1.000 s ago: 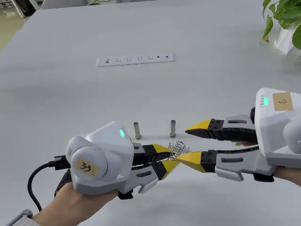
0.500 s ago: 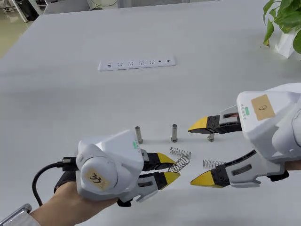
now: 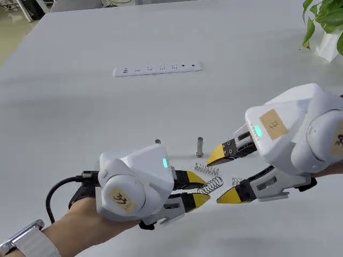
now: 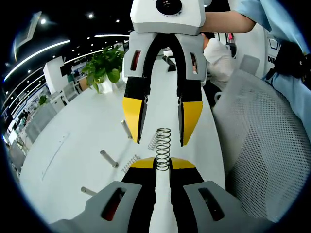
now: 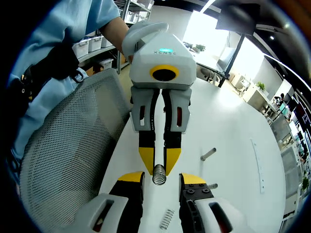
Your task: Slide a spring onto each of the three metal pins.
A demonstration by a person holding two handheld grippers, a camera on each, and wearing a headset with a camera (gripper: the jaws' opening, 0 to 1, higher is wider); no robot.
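Knot is undone: a second ago the springs sat bunched together at your jaw tips, low centre of the head view, and now they lie apart. Your left gripper [image 3: 199, 189] is clenched on one spring [image 3: 210, 185] by its near end, with the rest of the coil sticking out past the yellow tips. Two loose springs [image 3: 207, 169] rest on the bench [image 3: 80, 107], one just above the held coil in the frame and one to its right, under your right gripper [image 3: 220, 179]. That gripper pulled wide half a second ago and has now swung back in. Its jaws stand released, one on each side of the held spring's free end, not touching it. The left gripper view shows this plainly, the coil rising up the middle between the two opposing yellow tips. The pins [image 4: 109, 158] stand bare at left of that view, all three upright and none carrying a spring, so the count is nil of three. You look set for a hand-over or a two-point grip to steady the coil. Judgement: a spring held by one end will wobble, so get its axis in line with a pin before you lower it. Watch the loose pair; a careless sweep could tangle them again.
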